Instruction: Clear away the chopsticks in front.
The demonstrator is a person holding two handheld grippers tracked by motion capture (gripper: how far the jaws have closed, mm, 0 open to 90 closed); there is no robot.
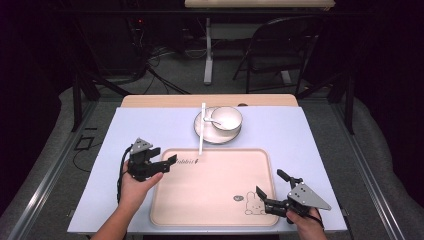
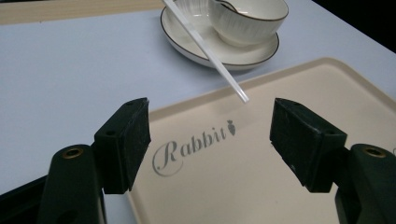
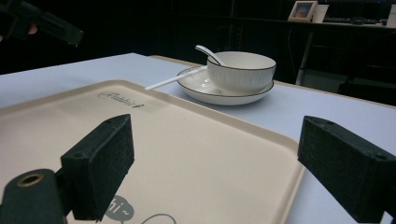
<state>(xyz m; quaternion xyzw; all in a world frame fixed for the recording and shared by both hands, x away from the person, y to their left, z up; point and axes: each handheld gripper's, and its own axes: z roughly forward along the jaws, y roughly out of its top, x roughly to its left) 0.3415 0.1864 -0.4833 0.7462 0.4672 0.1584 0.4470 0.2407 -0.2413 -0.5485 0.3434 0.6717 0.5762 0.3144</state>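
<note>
With both claws spread and empty, the left gripper [image 1: 169, 161] hovered over the tray [image 1: 215, 210] corner facing the straw [image 1: 202, 129] propped on the saucer [image 1: 218, 135], an approach stage; next, presumably, advance and pinch it, while the right gripper [image 1: 270, 187] waited.

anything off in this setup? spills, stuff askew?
One thing: the white straw lies across the saucer rim, its near end poking out over the tray edge. No spills seen; bowl sits upright on the saucer.
</note>
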